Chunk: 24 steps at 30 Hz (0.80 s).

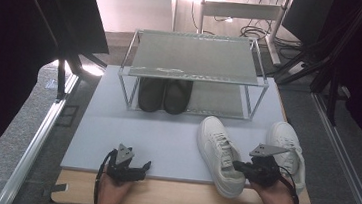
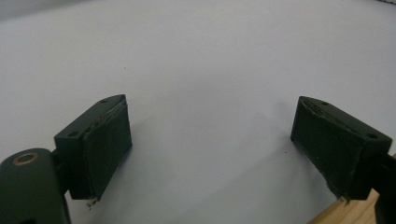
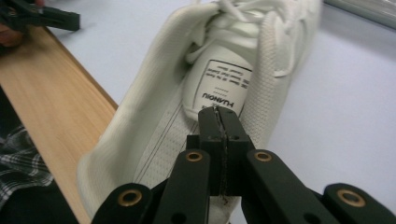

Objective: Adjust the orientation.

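The right gripper view shows our right gripper [image 3: 219,112] with its jaws pressed together, the tips just over the opening of a white sneaker [image 3: 154,116]. We cannot tell whether any fabric is between them; they look closed on nothing. The tips are above the insole, near the printed label on the tongue. The sneaker is white mesh with white laces, and its heel reaches over the wooden table edge [image 3: 56,93]. In the high view it lies at the front right of the grey mat [image 1: 165,140], beside a second white sneaker [image 1: 288,142]. Our left gripper [image 1: 137,170] rests on the mat with jaws wide apart, holding nothing. Behind stands a metal rack [image 1: 192,73] with dark shoes [image 1: 164,95] under it.
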Each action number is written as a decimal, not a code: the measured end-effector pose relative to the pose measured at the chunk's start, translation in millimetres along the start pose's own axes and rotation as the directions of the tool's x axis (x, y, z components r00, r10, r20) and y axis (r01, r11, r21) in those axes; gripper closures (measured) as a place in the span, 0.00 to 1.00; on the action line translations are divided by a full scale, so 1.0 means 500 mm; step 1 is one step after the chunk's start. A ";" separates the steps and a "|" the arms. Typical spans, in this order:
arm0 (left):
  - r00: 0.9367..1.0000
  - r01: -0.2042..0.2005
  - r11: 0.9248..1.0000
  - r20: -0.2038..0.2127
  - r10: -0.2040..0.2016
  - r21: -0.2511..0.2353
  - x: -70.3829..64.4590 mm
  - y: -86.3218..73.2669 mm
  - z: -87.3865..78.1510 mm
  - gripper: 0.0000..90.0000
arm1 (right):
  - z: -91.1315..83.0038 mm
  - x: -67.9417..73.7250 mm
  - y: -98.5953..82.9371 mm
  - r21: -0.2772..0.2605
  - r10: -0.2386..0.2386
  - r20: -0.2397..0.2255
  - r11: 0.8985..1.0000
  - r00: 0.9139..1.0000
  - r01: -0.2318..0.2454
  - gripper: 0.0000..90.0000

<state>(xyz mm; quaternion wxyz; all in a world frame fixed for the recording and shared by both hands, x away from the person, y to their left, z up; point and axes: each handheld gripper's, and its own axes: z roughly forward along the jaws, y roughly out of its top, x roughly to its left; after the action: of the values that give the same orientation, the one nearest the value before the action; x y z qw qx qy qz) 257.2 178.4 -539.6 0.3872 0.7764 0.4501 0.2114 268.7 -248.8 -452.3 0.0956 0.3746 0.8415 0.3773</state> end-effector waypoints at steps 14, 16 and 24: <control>1.000 0.000 1.000 0.001 0.000 0.000 0.000 0.000 0.000 0.13 | -0.049 0.010 0.019 -0.005 -0.018 0.052 1.000 0.998 0.019 0.91; 1.000 0.000 1.000 0.001 0.000 0.000 0.000 0.000 0.000 0.13 | -0.051 0.003 0.022 -0.004 -0.015 0.075 1.000 0.997 0.016 0.87; 1.000 0.001 1.000 0.001 -0.001 0.000 0.000 0.000 0.000 0.13 | -0.033 -0.019 0.028 -0.015 0.033 0.073 0.999 0.997 -0.032 0.74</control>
<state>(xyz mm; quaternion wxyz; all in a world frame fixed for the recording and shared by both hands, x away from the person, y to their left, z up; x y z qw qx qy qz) 257.3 178.5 -539.6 0.3875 0.7762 0.4502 0.2111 275.6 -258.7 -431.8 0.1225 0.4012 0.8286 0.3706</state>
